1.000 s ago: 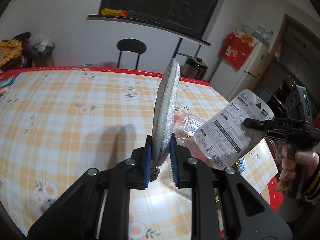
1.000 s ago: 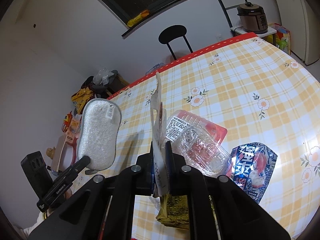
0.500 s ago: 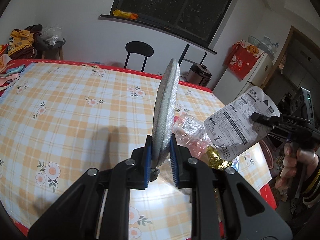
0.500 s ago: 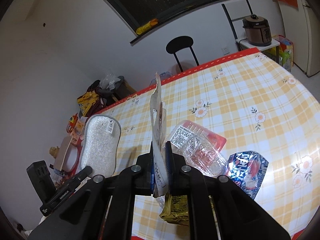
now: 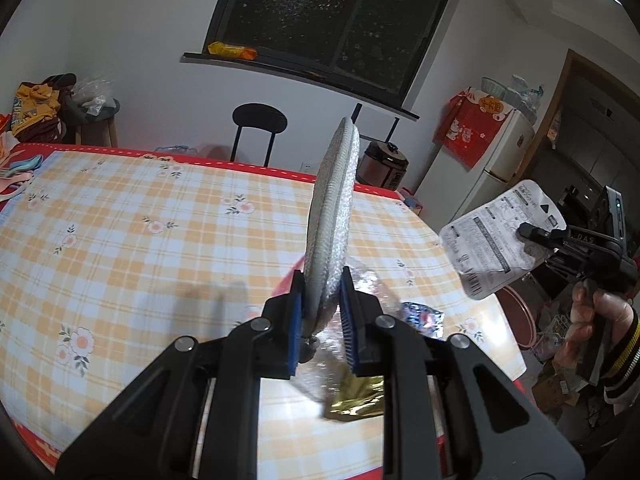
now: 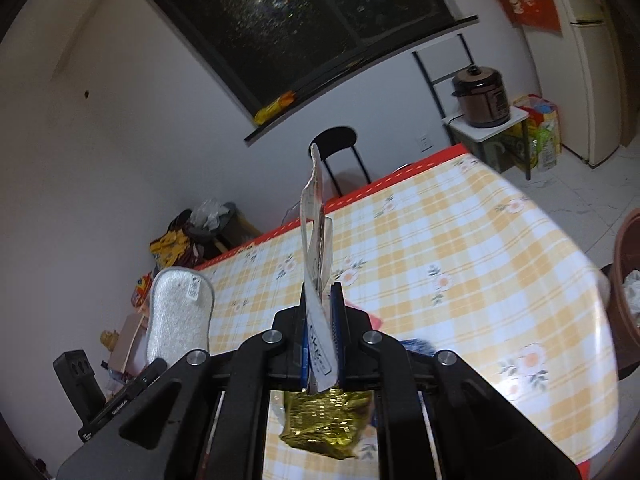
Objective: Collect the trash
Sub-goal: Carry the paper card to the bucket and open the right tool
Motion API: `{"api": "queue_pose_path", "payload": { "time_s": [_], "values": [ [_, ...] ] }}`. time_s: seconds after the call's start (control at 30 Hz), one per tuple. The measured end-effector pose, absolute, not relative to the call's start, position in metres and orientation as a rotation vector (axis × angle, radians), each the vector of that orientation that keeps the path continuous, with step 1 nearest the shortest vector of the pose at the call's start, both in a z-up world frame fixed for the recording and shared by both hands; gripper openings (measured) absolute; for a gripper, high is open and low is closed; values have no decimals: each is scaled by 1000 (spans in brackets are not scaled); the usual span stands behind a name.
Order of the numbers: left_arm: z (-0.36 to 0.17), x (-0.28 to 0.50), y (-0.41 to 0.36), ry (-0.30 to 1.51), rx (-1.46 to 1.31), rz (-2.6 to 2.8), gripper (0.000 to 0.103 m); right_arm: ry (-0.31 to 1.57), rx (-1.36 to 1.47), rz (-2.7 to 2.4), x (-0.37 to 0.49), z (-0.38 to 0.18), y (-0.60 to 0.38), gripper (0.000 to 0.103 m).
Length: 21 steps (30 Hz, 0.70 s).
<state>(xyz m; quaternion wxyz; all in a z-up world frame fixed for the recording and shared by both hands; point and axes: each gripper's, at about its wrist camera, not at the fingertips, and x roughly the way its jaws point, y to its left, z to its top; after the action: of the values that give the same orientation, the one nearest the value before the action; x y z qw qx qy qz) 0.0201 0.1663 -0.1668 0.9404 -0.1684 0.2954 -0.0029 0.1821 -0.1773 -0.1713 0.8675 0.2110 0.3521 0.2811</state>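
A blue wrapper (image 6: 416,346) shows only a sliver behind the right gripper (image 6: 320,344); clear plastic packaging (image 5: 368,292) blurs behind the left gripper (image 5: 320,320); package print (image 5: 492,248) unreadable.

Both wrist views look down along their tongs, close above the counter (image 5: 120,240), facing the window (image 6: 280,32); both share counter, window and stool (image 5: 260,120).

Dim indoor light, seemingly from overhead, with a dark window (image 5: 332,20), fisheye-bent black corners and motion-blurred lower edges.
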Motion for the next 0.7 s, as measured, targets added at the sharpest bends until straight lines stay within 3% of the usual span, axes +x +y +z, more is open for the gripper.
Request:
{"api": "queue_pose_path", "payload": {
  "time_s": [0.7],
  "values": [
    [-141,67,21,614,-295,-64,20,648,571,181,186,-202,-464,11]
  ]
}}
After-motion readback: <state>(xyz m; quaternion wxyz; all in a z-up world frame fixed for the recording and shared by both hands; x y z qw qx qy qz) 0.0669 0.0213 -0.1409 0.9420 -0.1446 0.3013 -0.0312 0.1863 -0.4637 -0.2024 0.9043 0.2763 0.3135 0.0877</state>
